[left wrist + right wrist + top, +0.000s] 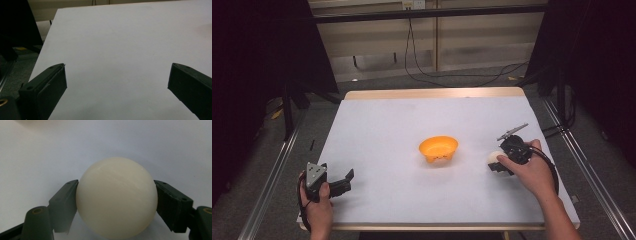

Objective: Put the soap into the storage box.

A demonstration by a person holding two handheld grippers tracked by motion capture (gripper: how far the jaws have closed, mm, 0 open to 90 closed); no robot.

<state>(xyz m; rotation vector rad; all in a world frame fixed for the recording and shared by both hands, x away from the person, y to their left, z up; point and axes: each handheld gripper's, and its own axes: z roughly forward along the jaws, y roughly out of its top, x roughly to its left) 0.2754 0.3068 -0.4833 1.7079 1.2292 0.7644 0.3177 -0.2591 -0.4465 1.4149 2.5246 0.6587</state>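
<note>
Right gripper (116, 202) clamped on a cream ball (116, 197), both jaws pressed flat against its sides. Ball (495, 159) low over the white table (412, 120) or perhaps touching it, near the right edge; impossible to tell which from the high view. Grasp apparently done, then, and done squarely, with the ball sitting centred between the jaws. Left over, by the look of things: lifting, carrying across to the orange bowl (438, 148) just to the left of the ball, and letting go above it. Bowl looking empty, upright, near the middle of the table, apart from the ball with bare tabletop between. Left gripper (343, 182) resting at the near left corner in the left hand (318, 202), jaws spread wide with nothing between them, well apart from bowl and ball alike. Same gripper (117, 82) facing bare white surface in its own view. Nothing standing along the short path from ball to bowl. Beyond the table, black cables on the floor and dark frames at either side, none of them near the work. Only likely snag: a smooth round ball slipping or rolling if the squeeze slackens.
</note>
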